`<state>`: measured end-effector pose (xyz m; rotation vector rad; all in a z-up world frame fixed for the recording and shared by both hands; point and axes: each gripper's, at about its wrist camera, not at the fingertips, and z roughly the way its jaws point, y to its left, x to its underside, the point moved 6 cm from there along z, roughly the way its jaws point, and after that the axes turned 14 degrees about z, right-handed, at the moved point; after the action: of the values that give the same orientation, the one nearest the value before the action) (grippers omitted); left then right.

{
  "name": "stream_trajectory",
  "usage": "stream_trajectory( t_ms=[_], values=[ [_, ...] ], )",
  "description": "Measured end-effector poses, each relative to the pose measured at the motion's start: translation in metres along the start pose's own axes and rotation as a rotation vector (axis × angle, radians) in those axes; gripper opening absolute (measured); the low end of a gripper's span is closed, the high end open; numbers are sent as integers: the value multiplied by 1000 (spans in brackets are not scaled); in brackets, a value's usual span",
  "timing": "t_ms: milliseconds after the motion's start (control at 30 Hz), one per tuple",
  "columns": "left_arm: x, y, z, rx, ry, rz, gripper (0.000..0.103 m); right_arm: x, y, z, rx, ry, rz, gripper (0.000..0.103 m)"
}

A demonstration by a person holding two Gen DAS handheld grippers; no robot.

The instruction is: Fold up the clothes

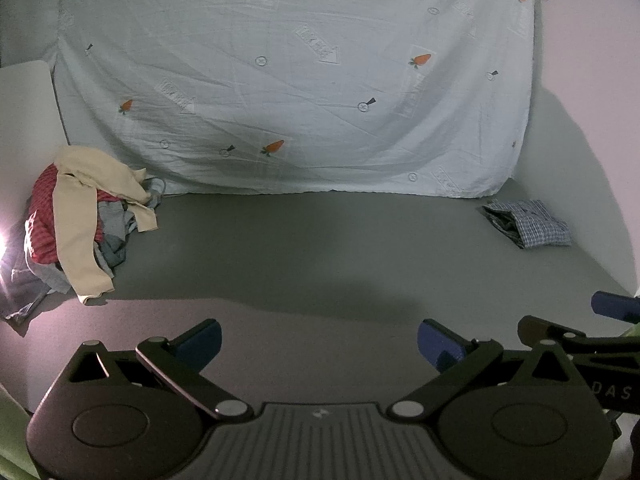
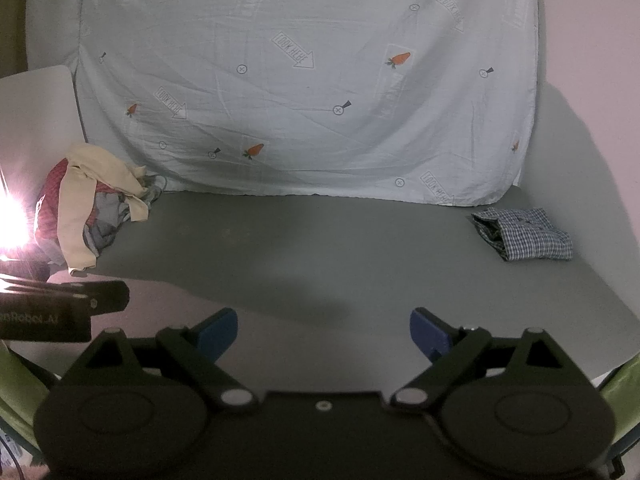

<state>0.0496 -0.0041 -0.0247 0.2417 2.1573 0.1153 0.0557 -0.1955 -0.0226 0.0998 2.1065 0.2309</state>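
Note:
A pile of unfolded clothes lies at the left of the grey table, with a cream garment draped over red and grey ones; it also shows in the right wrist view. A folded blue checked shirt lies at the far right, also in the right wrist view. My left gripper is open and empty above the table's near edge. My right gripper is open and empty beside it, and its blue fingertip shows at the right of the left wrist view.
A pale sheet with carrot prints hangs behind the table. A bright lamp glare sits at the left edge. A white board stands at the far left. The left gripper's body shows at the left of the right wrist view.

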Motion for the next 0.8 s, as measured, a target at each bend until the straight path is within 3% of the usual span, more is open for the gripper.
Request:
stream_trajectory(
  t_ms=[800],
  values=[
    [0,-1,-1,9,1,22,103,-2,1,0,2,-2,4,94]
  ],
)
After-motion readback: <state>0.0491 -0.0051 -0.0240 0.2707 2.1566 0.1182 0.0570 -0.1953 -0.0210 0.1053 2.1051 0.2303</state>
